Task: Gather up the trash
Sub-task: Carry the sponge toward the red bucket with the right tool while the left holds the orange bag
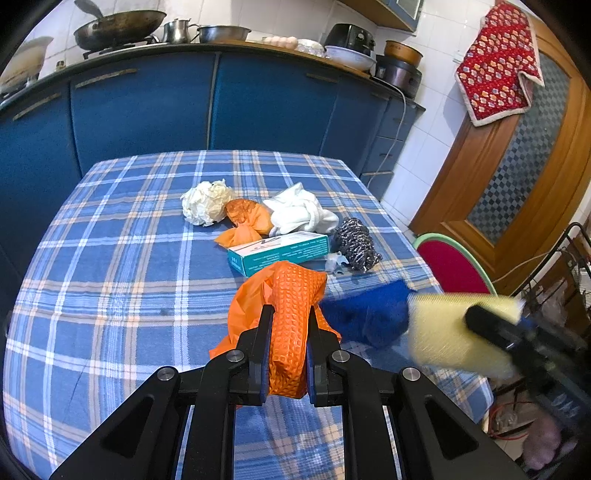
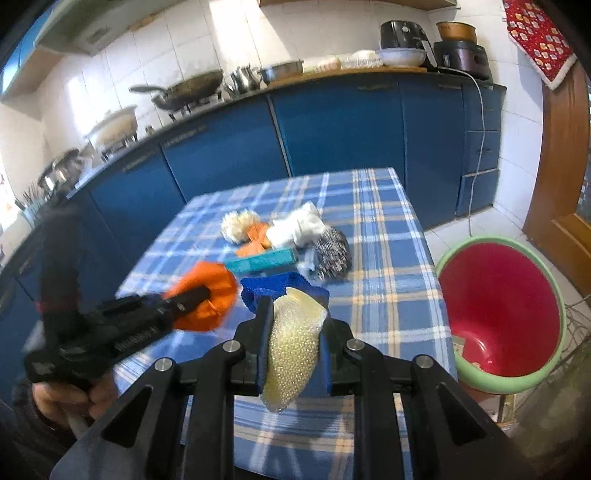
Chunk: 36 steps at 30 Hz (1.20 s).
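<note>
**Both hand-held grippers loaded over the checked surface**

The left hand-held gripper point(image 1: 290, 321) is clamped on an orange plastic bag point(image 1: 291, 306) with a raised, dimpled texture; the bag bunches up between the pads and spills forward and to the left over the blue plaid cloth of the surface point(image 1: 122, 258). The right hand-held gripper point(image 2: 295, 317) is clamped on a pale yellow beaded scrubbing pad point(image 2: 295, 347), which stands between its pads and hangs below them. In the left wrist view that pad shows as a blurred yellow patch at the right edge, just beside a blue cloth point(image 1: 369, 314) that lies on the surface.

Farther back on the surface sits a cluster of trash: a crumpled white paper ball point(image 1: 205, 203), a second orange plastic scrap point(image 1: 245, 219) touching it, a knotted white rag point(image 1: 301, 212), a teal carton point(image 1: 280, 253) lying flat in front of them, and a steel wool scourer point(image 1: 354, 243) at the carton's right end. A small pale blue scrap point(image 1: 336, 262) lies against the scourer.

To the right of the surface, lower down, stands a red basin with a green rim point(image 2: 502, 314), a few bits lying at its bottom. Blue cabinets point(image 1: 147, 103) run behind, with a wok point(image 1: 118, 27) and pots on top.
</note>
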Each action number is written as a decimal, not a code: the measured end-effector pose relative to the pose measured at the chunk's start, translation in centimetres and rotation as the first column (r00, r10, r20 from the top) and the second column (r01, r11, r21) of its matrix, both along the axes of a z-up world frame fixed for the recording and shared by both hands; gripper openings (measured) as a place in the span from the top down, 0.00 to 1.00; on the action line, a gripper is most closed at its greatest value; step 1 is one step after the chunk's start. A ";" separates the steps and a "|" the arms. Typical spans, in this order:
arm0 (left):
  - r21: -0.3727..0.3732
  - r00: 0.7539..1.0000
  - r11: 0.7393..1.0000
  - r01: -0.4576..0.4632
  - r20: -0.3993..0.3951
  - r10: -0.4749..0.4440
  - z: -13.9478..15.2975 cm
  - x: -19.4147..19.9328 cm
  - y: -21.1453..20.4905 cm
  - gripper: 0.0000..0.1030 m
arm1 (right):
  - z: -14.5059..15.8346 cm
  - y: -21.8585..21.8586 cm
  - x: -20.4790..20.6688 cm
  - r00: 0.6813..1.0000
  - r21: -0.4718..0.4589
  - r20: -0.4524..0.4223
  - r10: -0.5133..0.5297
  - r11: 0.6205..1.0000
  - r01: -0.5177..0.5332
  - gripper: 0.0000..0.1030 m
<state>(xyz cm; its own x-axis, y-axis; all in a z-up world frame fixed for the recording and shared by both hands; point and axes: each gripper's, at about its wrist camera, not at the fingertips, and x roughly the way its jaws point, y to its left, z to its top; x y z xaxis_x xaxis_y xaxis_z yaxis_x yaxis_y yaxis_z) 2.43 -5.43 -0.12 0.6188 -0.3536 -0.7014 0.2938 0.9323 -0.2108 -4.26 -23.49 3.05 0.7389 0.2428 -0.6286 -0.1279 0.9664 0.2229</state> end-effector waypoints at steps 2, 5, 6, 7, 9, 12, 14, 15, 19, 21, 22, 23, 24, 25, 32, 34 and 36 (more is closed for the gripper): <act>-0.001 1.000 1.000 0.004 -0.002 -0.004 -0.1 0.0 -0.1 0.86 | -1.3 -0.2 0.4 0.999 -0.019 -0.042 -0.013 1.000 0.012 0.76; -0.006 1.000 1.000 0.021 -0.002 -0.021 -0.2 0.1 -0.5 0.86 | -3.0 -0.9 0.8 0.995 -0.021 -0.094 -0.039 0.999 0.037 0.76; -0.012 1.000 0.999 0.031 -0.002 -0.031 -0.3 0.2 -0.7 0.86 | -3.4 -1.2 0.9 0.993 -0.017 -0.105 -0.044 0.999 0.043 0.76; -0.017 0.999 0.999 0.037 -0.004 -0.037 -0.3 0.3 -0.9 0.86 | -3.8 -1.4 1.0 0.992 -0.013 -0.117 -0.051 0.999 0.049 0.76; -0.019 0.999 0.999 0.050 -0.005 -0.050 -0.3 0.4 -1.4 0.86 | -4.4 -1.8 1.1 0.990 -0.009 -0.129 -0.059 0.998 0.058 0.76; -0.012 0.998 0.998 0.062 -0.004 -0.062 -0.2 0.6 -2.1 0.86 | -4.7 -2.2 1.0 0.988 0.003 -0.137 -0.065 0.998 0.066 0.76; -0.010 0.997 0.997 0.072 -0.001 -0.072 -0.1 0.6 -2.6 0.86 | -4.5 -2.5 0.8 0.989 0.003 -0.130 -0.072 0.997 0.073 0.76; -0.008 0.997 0.997 0.078 0.002 -0.078 0.0 0.6 -2.8 0.86 | -4.4 -2.7 0.8 0.989 0.001 -0.126 -0.075 0.997 0.076 0.76; 0.001 0.995 0.995 0.098 0.008 -0.098 0.3 0.7 -3.8 0.86 | -3.6 -3.6 0.4 0.990 0.004 -0.100 -0.096 0.995 0.097 0.76; 0.005 0.994 0.994 0.109 0.010 -0.109 0.5 0.8 -4.4 0.86 | -3.2 -4.1 0.3 0.990 0.005 -0.091 -0.106 0.994 0.107 0.76; 0.008 0.993 0.993 0.115 0.011 -0.116 0.7 0.9 -4.7 0.86 | -3.1 -4.4 0.3 0.990 0.006 -0.085 -0.114 0.993 0.115 0.76; 0.010 0.993 0.993 0.121 0.012 -0.121 0.8 1.0 -5.0 0.86 | -3.0 -4.7 0.3 0.989 0.008 -0.082 -0.120 0.993 0.121 0.76; 0.009 0.991 0.991 0.130 0.012 -0.130 0.9 1.1 -5.5 0.86 | -2.9 -5.0 0.4 0.989 0.009 -0.081 -0.125 0.992 0.126 0.76; 0.007 0.990 0.990 0.138 0.012 -0.138 1.1 1.1 -5.9 0.86 | -2.8 -5.3 0.4 0.988 0.009 -0.077 -0.134 0.991 0.135 0.76; 0.016 0.976 0.977 0.213 0.030 -0.214 2.0 1.5 -9.5 0.86 | -2.3 -8.2 0.9 0.975 -0.001 -0.061 -0.216 0.976 0.216 0.76; 0.022 0.970 0.971 0.240 0.036 -0.240 2.2 1.6 -10.9 0.86 | -2.1 -9.2 1.0 0.969 -0.003 -0.056 -0.239 0.971 0.239 0.76; 0.022 0.964 0.965 0.263 0.041 -0.263 2.4 1.7 -12.2 0.86 | -1.9 -10.1 1.2 0.964 -0.006 -0.052 -0.261 0.965 0.261 0.76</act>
<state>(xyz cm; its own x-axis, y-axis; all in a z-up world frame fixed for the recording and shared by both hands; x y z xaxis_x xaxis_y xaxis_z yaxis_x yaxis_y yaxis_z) 4.15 -17.67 2.25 0.5350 -0.4970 -0.6832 0.5376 0.8241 -0.1784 -3.07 -33.62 1.10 0.7431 0.0459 -0.6676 0.1408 0.9646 0.2230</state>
